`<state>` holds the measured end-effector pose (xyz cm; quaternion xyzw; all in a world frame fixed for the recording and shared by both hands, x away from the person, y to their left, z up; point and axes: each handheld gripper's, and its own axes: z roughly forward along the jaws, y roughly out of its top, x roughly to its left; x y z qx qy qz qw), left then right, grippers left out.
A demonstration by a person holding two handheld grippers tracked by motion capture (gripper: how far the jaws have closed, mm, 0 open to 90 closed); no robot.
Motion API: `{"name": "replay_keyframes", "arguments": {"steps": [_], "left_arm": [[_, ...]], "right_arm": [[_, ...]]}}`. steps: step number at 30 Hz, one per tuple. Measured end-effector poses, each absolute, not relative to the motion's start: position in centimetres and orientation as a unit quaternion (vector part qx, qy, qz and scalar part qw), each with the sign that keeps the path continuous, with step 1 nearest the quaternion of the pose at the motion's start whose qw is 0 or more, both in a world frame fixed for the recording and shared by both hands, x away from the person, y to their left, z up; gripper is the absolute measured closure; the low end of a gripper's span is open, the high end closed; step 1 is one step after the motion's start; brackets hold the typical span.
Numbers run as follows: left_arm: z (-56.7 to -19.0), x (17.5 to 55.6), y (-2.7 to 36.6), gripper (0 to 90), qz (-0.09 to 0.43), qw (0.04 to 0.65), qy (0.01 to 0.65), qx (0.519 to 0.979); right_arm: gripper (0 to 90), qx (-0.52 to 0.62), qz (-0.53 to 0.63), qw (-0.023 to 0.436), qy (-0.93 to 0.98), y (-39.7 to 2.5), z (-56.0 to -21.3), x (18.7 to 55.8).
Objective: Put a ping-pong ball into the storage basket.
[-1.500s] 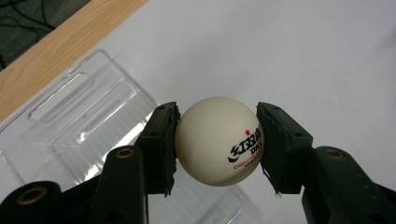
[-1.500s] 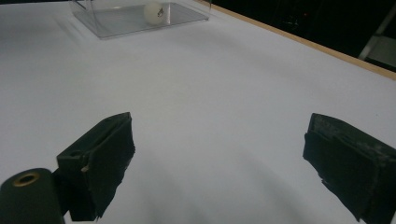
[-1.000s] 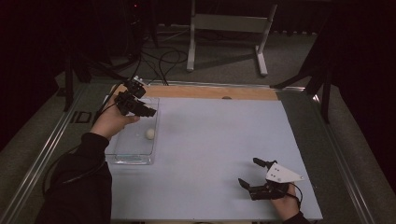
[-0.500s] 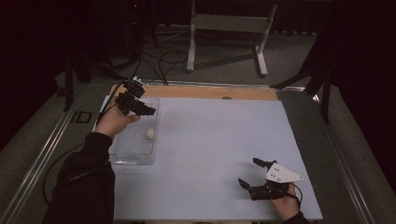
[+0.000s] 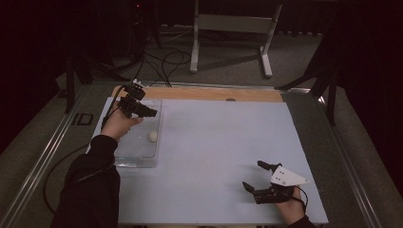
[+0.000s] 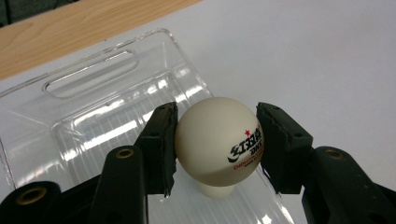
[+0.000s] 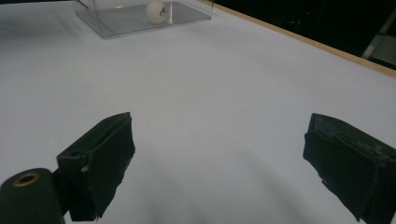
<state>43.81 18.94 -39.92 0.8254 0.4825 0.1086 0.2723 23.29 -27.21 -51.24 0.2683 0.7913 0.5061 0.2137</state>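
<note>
My left gripper [image 5: 150, 113] hangs over the far end of a clear plastic tray [image 5: 135, 161] at the table's left. In the left gripper view it [image 6: 217, 126] is shut on a white ping-pong ball [image 6: 215, 140] with a red star and black print, above the tray [image 6: 93, 84]. A second white ball [image 5: 153, 136] lies inside the tray; a sliver of it [image 6: 215, 191] peeks out under the held one. My right gripper [image 5: 252, 174] rests low at the near right, open, its jaws [image 7: 219, 140] wide apart over bare sheet. Far ahead of it stand the tray [image 7: 121, 25] and the ball [image 7: 156, 9].
A pale blue sheet [image 5: 223, 137] covers the table, with a wooden strip [image 5: 199, 93] along its far edge. A metal stand [image 5: 233, 28] and cables [image 5: 161, 61] are on the floor beyond. A cable trails from the left gripper past the table's left edge.
</note>
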Motion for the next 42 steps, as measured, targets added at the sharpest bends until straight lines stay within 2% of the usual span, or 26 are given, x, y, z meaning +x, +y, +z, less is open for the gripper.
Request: {"name": "replay_keyframes", "arguments": {"steps": [42], "left_arm": [[-45.0, 45.9, 18.9, 51.4, 0.089, 0.225, 0.538, 0.808]], "right_arm": [[8.6, 0.269, 0.502, 0.213, 0.794, -27.2, -51.4, 23.4]]}}
